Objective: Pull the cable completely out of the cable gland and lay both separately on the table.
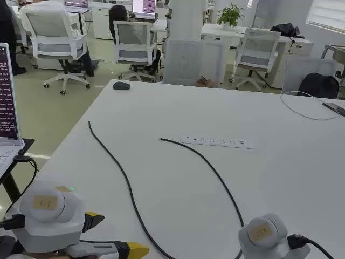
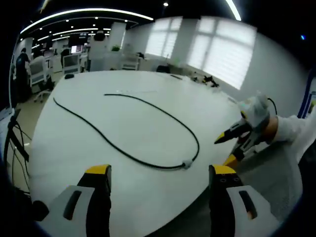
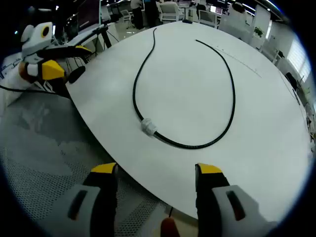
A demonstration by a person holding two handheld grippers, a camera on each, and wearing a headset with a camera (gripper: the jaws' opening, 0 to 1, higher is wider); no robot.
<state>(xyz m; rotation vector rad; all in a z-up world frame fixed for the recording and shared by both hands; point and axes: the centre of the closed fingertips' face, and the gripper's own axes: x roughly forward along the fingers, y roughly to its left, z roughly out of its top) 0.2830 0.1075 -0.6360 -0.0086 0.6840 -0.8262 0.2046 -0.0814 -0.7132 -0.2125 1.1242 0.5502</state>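
- Clearly nothing is in hand yet: the left gripper (image 2: pixel 160 172) has its jaws spread wide with only air between them, and the right gripper (image 3: pixel 155 170) is spread the same way and holds nothing.
- The cable (image 3: pixel 136 79) lies on the white table (image 1: pixel 269 178) in a long U. The bend is nearest the grippers, and both free ends run away from them towards a power strip (image 1: pixel 216 142) further out.
- The cable gland (image 3: pixel 147 126), a small pale fitting, sits threaded on the cable at the near bend, close to the table edge. It lies ahead of the right gripper, a little to its left-jaw side, and ahead of the left gripper towards its right jaw. Neither gripper touches it.
- Handling, as a judgement:
  - The cable looks thin, light and limp, so it will likely follow any tug rather than resist.
  - The gland looks like hard, light plastic that could skid on the smooth table.
  - Its seal may grip the sheath, so one gripper probably needs to pinch the gland body across its width.
  - The other gripper would then take the cable just beside the gland, where there is little slack.
- Orientation:
  - The gland's long axis follows the cable where it sits, running slantwise across the line of the right gripper's jaws rather than along it.
  - The shorter way out of the gland cannot be told for certain. The two runs of cable look about equally long.
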